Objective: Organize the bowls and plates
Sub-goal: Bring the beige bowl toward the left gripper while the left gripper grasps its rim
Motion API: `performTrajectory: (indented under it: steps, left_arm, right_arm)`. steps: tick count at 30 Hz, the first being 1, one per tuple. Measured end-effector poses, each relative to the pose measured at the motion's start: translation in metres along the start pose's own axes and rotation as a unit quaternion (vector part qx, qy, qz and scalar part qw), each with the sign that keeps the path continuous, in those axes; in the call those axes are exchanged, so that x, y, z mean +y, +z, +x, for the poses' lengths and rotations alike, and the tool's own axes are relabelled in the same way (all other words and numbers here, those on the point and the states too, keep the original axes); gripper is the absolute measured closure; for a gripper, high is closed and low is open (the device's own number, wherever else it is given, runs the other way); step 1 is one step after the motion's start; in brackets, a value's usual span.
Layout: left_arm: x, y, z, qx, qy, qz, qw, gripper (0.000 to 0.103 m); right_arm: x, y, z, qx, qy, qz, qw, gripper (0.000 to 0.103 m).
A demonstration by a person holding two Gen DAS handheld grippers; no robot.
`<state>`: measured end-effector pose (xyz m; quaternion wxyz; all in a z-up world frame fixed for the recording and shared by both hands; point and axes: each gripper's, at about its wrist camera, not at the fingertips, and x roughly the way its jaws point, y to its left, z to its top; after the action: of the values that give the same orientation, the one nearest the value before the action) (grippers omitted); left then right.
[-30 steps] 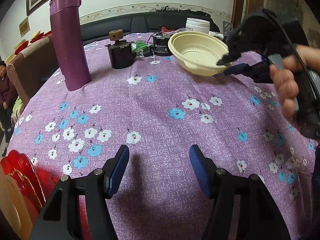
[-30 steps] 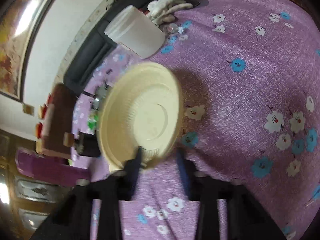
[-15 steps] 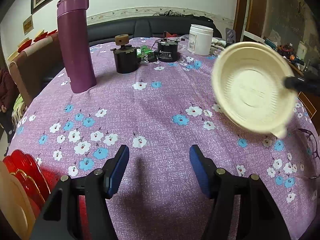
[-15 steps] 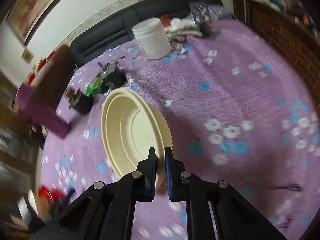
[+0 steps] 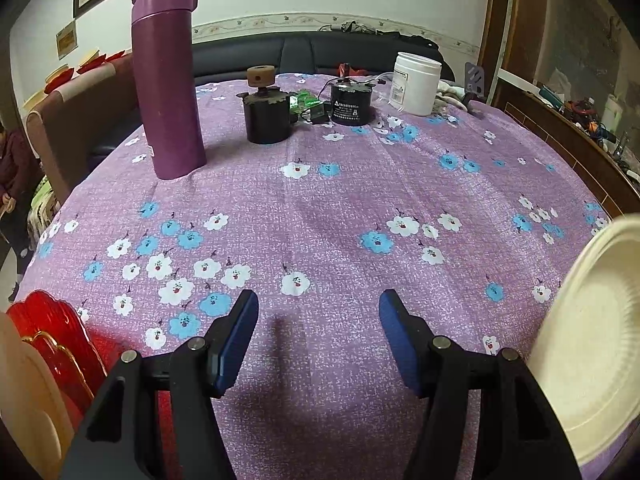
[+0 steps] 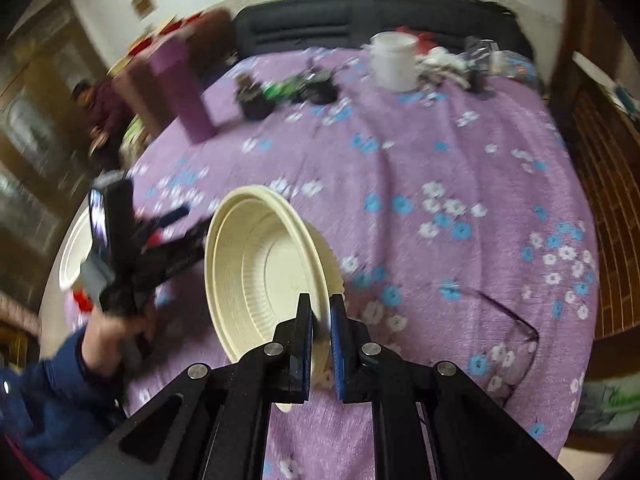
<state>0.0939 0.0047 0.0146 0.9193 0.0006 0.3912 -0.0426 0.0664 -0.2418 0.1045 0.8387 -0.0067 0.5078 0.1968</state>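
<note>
Our right gripper (image 6: 320,320) pinches the cream ribbed plastic bowl (image 6: 264,268) by its rim, tilted above the purple floral tablecloth (image 6: 440,184); such a thin edge-hold might slip, while our left gripper (image 5: 316,336) hangs open, empty.

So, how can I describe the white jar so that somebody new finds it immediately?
Look at the far end of the table with the purple flowered cloth, near the dark sofa. The white jar stands there, right of two small black cylinders; it alone is white, with a label on its side.
</note>
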Motion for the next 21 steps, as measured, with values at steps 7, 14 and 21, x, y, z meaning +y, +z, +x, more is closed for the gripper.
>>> performTrajectory:
  steps: [7,14,21]
  left_arm:
    - [0.003,0.000,0.001,0.002,0.001,-0.004,1.0000,0.041]
    - [0.002,0.000,0.001,0.001,-0.002,-0.001,1.0000,0.041]
    - [0.001,-0.001,0.000,0.000,-0.003,0.002,1.0000,0.041]
  right_arm:
    - [-0.005,0.011,0.038,-0.011,-0.023,0.027,0.999,0.093]
    - [-0.007,0.019,0.033,-0.074,-0.059,0.048,0.994,0.091]
    - [-0.009,0.006,0.006,-0.127,-0.045,0.067,0.989,0.090]
